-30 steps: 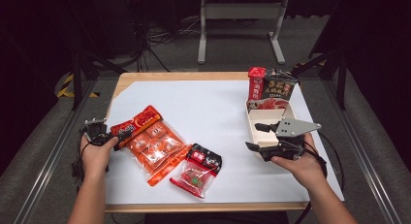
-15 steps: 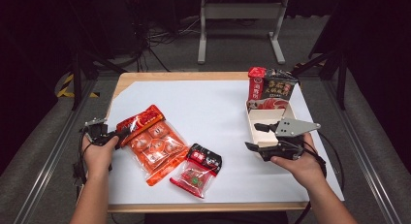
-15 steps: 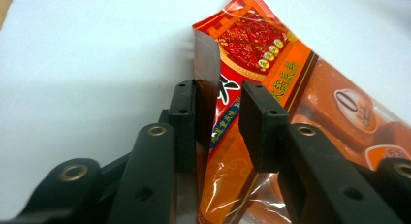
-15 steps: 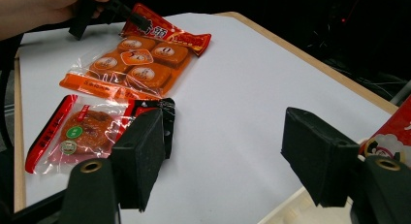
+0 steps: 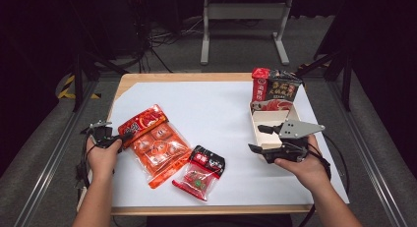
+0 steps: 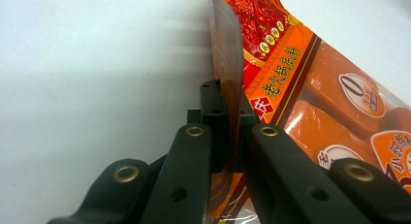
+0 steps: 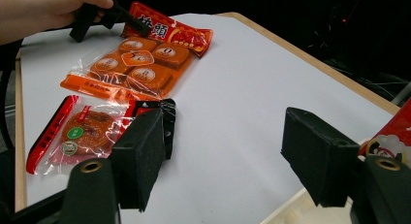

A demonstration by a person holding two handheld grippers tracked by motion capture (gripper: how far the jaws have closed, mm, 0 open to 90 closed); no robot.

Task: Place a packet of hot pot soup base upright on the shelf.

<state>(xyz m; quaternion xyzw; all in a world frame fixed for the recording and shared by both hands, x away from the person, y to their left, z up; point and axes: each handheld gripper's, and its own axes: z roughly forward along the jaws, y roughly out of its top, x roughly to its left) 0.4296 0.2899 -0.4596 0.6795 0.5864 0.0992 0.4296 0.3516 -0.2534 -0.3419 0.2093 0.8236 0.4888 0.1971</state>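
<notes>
Since a second ago, the left hand-held gripper (image 6: 231, 122) has clamped the orange packet's (image 5: 156, 143) edge; the right hand-held gripper (image 5: 258, 138) stays released.

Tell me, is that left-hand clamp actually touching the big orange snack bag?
Touching: in the left gripper view, the left gripper pinches the orange bag's edge between closed jaws.
</notes>
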